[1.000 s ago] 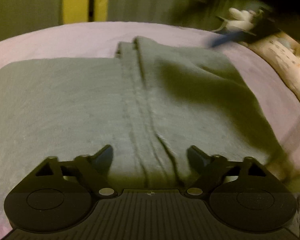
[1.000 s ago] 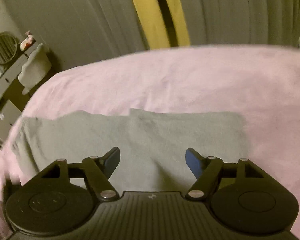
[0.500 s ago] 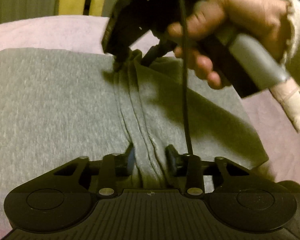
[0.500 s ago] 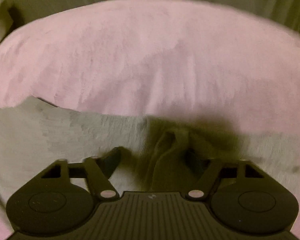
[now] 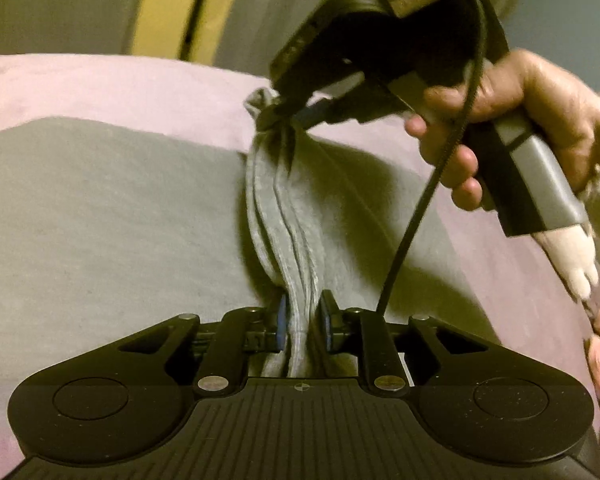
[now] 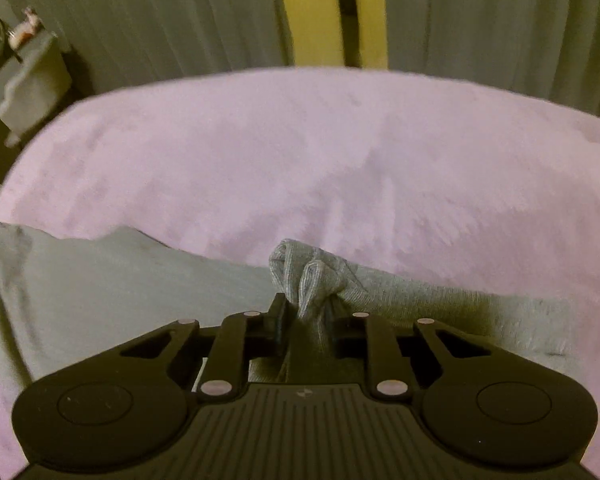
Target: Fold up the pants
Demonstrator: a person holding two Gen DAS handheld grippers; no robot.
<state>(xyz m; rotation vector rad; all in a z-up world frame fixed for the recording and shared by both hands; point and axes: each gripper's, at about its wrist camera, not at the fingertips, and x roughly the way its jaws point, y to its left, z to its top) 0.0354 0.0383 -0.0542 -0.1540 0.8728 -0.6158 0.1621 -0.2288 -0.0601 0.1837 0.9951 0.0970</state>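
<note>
Grey pants [image 5: 112,216] lie spread on a pink bed cover [image 5: 100,84]. My left gripper [image 5: 303,326] is shut on the bunched middle ridge of the pants at its near end. My right gripper [image 5: 290,118], held by a hand, pinches the far end of the same ridge and lifts it a little. In the right wrist view my right gripper [image 6: 306,322] is shut on a gathered fold of the pants [image 6: 312,276], with flat grey cloth to either side.
The pink bed cover [image 6: 320,160] stretches far beyond the pants. Grey curtains [image 6: 160,16] with a yellow strip hang behind the bed. A grey chair or stand [image 6: 32,84] sits at the far left. A black cable [image 5: 428,196] hangs from the right gripper.
Both grippers have closed on the pants' middle ridge, one at each end. The ridge has been lifted and gathered up from the bed between them.
</note>
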